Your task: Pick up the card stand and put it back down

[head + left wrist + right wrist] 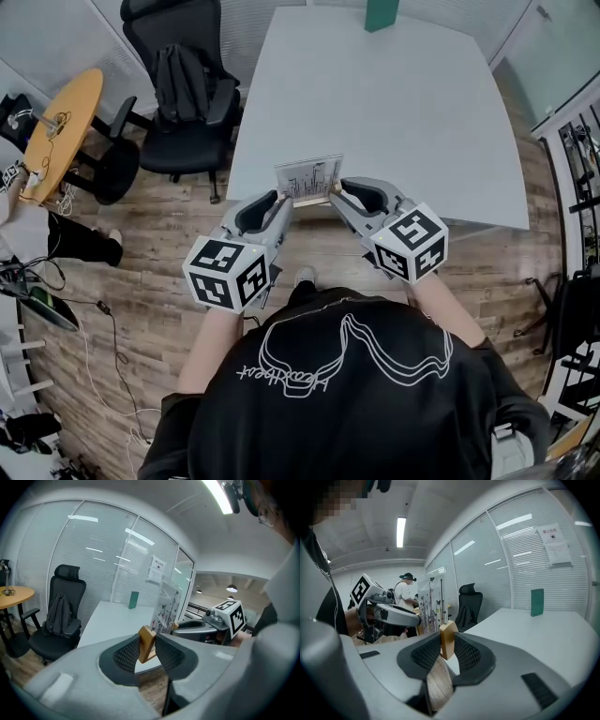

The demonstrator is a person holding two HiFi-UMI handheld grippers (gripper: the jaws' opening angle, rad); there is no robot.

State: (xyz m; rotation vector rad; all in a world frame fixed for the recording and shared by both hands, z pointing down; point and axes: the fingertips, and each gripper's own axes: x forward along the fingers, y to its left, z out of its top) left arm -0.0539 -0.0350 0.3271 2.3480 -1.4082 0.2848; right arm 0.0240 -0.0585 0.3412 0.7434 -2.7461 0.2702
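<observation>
The stand (309, 182) is at the near edge of the table (394, 103), each end of its wooden base (146, 644) pinched by the left gripper (279, 200) and right gripper (339, 193). It looks light and stiff; the clear panel (310, 173) is probably slick and brittle, so the wood ends seem the safer hold

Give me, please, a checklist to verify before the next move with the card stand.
1. Left gripper shut on one wooden end of the card stand: ok.
2. Right gripper shut on the other end: ok.
3. Card upright in the stand: ok.
4. Stand fully over the table, not past its near edge: cannot tell.
5. Green block far from the stand: ok.
</observation>
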